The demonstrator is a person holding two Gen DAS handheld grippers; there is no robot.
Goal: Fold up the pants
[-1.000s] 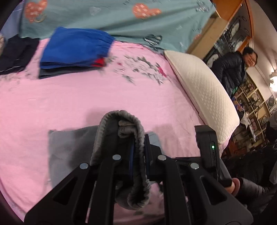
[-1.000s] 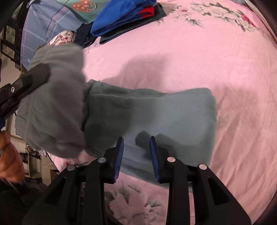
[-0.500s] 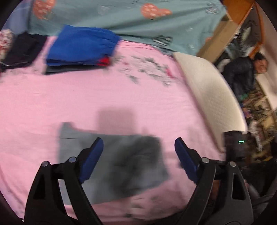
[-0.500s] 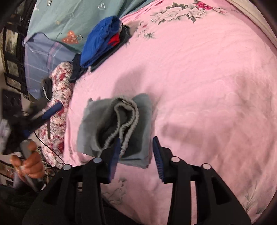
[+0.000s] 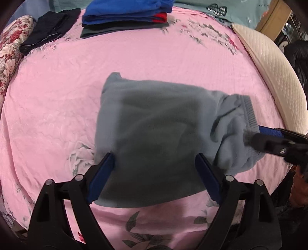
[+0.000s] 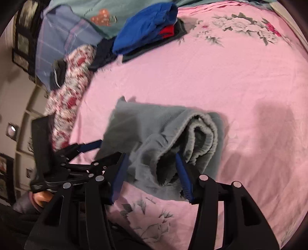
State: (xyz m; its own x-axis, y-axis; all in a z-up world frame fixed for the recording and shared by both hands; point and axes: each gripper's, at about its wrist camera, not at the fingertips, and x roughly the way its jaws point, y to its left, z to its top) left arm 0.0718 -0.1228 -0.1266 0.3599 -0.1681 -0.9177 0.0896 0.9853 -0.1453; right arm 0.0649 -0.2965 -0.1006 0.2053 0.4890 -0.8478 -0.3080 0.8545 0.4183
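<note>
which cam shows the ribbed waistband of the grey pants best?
Right wrist: the ribbed waistband of the grey pants curls open in a loop above the right gripper. Left wrist catches only a short edge.

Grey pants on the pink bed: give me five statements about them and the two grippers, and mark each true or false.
1. The grey pants lie folded on the pink bedspread. True.
2. The left gripper is shut on the pants. False: its jaws stand wide open on either side of the pants.
3. The right gripper has its jaws open at the waistband end of the pants. True.
4. The stack of folded clothes has a red piece on top. False: blue is on top; red only peeks out below it.
5. A white quilted pillow lies at the bed's edge. True.
</note>
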